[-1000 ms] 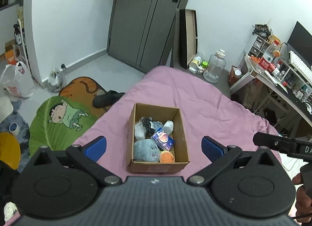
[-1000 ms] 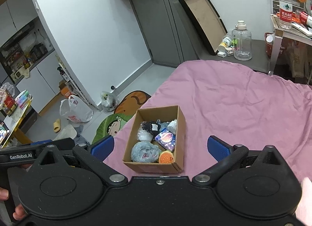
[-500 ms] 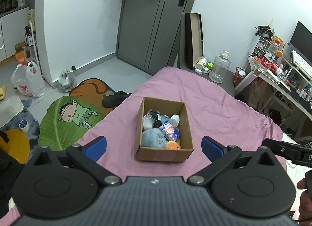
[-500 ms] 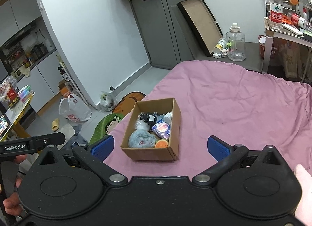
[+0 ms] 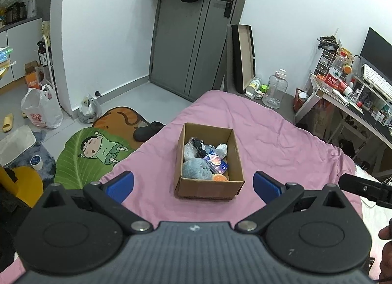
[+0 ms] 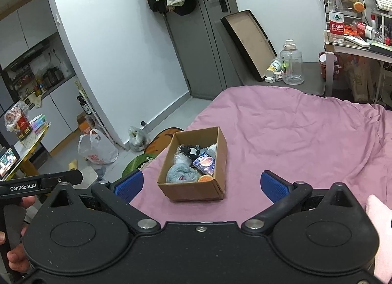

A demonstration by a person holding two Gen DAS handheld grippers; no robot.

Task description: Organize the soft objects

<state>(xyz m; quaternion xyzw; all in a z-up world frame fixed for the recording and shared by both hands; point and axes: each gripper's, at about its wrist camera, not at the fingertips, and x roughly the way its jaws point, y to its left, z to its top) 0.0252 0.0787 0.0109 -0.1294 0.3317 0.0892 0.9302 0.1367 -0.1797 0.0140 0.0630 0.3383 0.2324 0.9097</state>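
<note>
An open cardboard box (image 5: 235, 151) (image 6: 220, 146) sits on the pink bedsheet (image 5: 281, 142) (image 6: 294, 124). Inside lie a fluffy grey-blue toy (image 5: 196, 168) (image 6: 182, 173), a blue packet (image 5: 216, 161) (image 6: 204, 162), an orange ball (image 5: 219, 177) (image 6: 205, 178) and dark and pale soft items at the far end. My left gripper (image 5: 193, 183) is open, held back from the box with nothing between its blue pads. My right gripper (image 6: 201, 184) is open too, empty, likewise short of the box. A pink soft thing (image 6: 378, 230) shows at the right edge.
Left of the bed, the floor holds a cartoon leaf mat (image 5: 93, 154), plastic bags (image 5: 40, 110) and a yellow stool (image 5: 22, 183). A grey door (image 5: 193, 31) with hung clothes is straight ahead. A water jug (image 5: 278, 92) and cluttered desk (image 5: 355, 97) stand right.
Both grippers have pulled back and up from the box, which now looks smaller and farther. More of the door and room shows. The fingers stay open.
</note>
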